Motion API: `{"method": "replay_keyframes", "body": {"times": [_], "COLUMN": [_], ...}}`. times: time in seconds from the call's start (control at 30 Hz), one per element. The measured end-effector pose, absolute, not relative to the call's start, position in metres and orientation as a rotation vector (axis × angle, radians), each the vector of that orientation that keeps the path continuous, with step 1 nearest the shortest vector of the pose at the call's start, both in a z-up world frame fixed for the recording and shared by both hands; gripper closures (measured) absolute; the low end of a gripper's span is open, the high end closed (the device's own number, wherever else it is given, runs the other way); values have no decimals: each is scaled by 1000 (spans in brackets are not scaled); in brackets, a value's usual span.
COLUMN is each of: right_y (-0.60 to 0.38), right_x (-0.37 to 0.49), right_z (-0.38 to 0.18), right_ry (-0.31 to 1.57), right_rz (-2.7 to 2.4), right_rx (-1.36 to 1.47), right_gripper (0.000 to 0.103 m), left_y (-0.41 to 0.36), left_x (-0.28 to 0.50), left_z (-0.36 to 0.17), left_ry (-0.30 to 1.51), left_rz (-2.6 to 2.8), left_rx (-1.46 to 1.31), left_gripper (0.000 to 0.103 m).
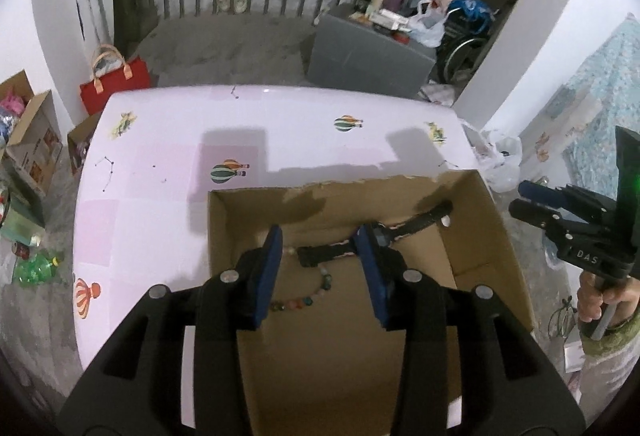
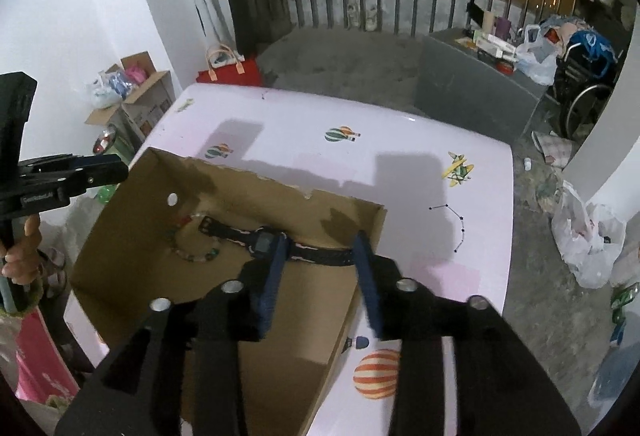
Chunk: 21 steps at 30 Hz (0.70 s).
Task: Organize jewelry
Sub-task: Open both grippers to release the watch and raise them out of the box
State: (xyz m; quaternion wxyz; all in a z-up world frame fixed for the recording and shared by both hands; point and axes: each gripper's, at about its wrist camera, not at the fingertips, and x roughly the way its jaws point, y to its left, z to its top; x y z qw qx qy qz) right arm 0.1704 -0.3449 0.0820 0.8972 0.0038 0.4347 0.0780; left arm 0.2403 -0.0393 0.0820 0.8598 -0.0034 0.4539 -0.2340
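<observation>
Watch and bead bracelet in the carton; both tongs released and empty.

The cardboard box (image 1: 472,220) stood open on the table (image 1: 168,139), with the wristwatch (image 2: 264,242) stretched flat across its floor and the bead bracelet (image 1: 316,294) curled just beside the watch's buckle end. The left tongs (image 1: 320,276) and the right tongs (image 2: 320,284) hung above the box, jaws parted with nothing between the pads. The watch appeared light, its case rigid and its strap flexible; the strap close to the case was judged the best grip point, since the display face could scratch or slip. The bracelet looked limp and its beads smooth and rounded, so it would likely sag and roll; pinching across two adjacent beads was advisable.
</observation>
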Motion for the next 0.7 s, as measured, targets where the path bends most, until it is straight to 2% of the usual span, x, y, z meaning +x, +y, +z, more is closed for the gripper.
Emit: {"method": "replay_keyframes", "body": {"times": [0.07, 0.13, 0.2, 0.33, 0.43, 0.5, 0.57, 0.7], "right_y": [-342, -339, -337, -333, -329, -327, -326, -322], "right_x": [158, 144, 131, 98, 75, 60, 50, 32], "right_z": [85, 88, 91, 98, 103, 106, 107, 104], "right_ry": [879, 850, 823, 745, 693, 662, 651, 691], "right_rz": [166, 152, 139, 85, 38, -6, -34, -115], "right_rx": [9, 11, 8, 5, -2, -15, -25, -78], "right_gripper": [54, 44, 41, 17, 6, 6, 6, 6], "left_y": [-37, -34, -32, -27, -22, -16, -8, 1], "left_x": [226, 213, 196, 166, 140, 124, 107, 79], "left_z": [88, 92, 95, 100, 105, 107, 106, 94], "left_ry": [919, 892, 869, 817, 767, 734, 724, 765], "left_rz": [-498, -502, -506, -521, -525, -503, -466, -462], "left_rx": [12, 29, 52, 73, 96, 112, 106, 164], "left_gripper": [61, 56, 50, 37, 28, 20, 16, 15]}}
